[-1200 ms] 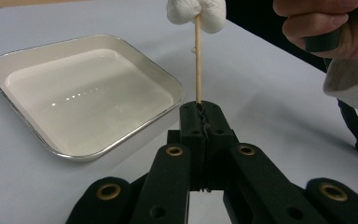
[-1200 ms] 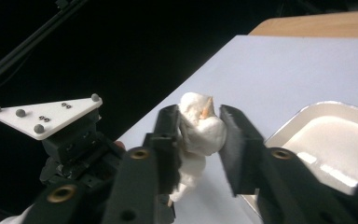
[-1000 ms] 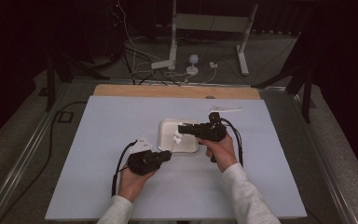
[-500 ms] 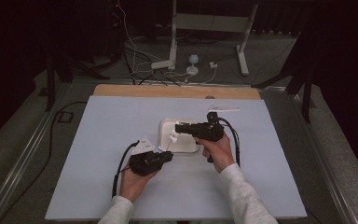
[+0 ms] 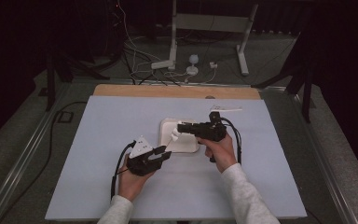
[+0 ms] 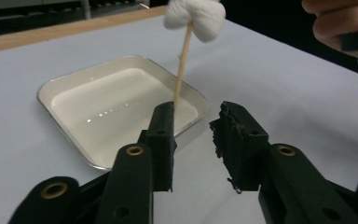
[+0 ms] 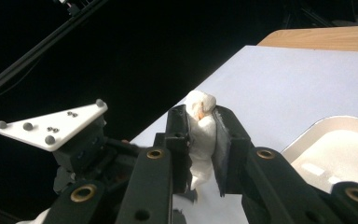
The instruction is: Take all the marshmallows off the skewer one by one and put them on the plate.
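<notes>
room dark – grey floor (image 5: 270, 60) | cables (image 5: 140, 56) | white stand (image 5: 205, 23)

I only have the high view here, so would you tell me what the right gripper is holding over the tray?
Observer: In the right gripper view, the right gripper is shut on a white cotton wad, pinched between its two jaws.
Operator: Thank you. From up here the left gripper looks empty; is it gripping anything?
Observer: No. In the left gripper view, the left gripper has just been opening its jaws and nothing lies between them. The thin wooden stick hanging under the wad ends just past one jaw's tip, above the tray.
</notes>
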`<state>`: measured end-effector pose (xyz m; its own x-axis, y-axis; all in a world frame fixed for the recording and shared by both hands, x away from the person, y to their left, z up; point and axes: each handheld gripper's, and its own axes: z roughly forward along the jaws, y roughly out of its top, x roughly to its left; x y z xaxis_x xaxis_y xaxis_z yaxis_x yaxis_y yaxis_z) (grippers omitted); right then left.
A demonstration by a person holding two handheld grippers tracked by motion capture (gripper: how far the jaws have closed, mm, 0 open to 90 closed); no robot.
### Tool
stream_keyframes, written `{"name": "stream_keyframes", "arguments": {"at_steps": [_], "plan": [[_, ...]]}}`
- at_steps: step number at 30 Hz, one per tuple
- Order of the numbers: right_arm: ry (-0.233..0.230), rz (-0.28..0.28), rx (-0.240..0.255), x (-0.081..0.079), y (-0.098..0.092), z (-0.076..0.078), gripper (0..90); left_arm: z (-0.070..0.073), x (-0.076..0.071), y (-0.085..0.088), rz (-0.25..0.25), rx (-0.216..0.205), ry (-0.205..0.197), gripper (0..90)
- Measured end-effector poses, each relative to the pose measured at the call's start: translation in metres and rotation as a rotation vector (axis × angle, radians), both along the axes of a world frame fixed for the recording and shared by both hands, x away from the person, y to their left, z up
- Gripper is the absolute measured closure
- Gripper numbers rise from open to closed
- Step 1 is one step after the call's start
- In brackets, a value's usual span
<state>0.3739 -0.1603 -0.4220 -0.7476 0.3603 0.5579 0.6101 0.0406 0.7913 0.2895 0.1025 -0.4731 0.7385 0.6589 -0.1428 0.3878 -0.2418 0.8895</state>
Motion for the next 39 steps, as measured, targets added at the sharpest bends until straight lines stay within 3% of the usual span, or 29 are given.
{"name": "stream_keyframes", "arguments": {"at_steps": [4,8,12,14,22,33,39], "plan": [[-0.001,0.003,-0.003,0.000,0.001,0.000,78.2,0.000,0.000,0.000,0.019,0.014,-0.014,63.1],[0.007,0.011,0.013,0.000,0.001,0.000,78.4,-0.004,0.004,-0.002,-0.007,0.025,0.019,60.5],[0.006,0.026,0.010,0.000,0.005,0.000,78.6,-0.006,0.005,-0.004,-0.043,0.024,0.052,87.7],[0.005,0.028,0.008,0.000,0.006,0.000,78.6,-0.006,0.005,-0.005,-0.056,0.030,0.067,89.4],[0.005,0.003,-0.014,0.000,0.003,0.000,79.3,-0.008,0.005,-0.003,-0.048,0.057,0.063,90.0],[0.024,-0.047,0.012,0.003,0.001,-0.003,79.7,-0.009,0.005,0.001,-0.041,0.085,0.059,90.0],[0.037,-0.059,0.029,0.006,0.000,-0.004,79.8,-0.008,0.005,0.006,-0.032,0.078,0.067,90.0]]}}
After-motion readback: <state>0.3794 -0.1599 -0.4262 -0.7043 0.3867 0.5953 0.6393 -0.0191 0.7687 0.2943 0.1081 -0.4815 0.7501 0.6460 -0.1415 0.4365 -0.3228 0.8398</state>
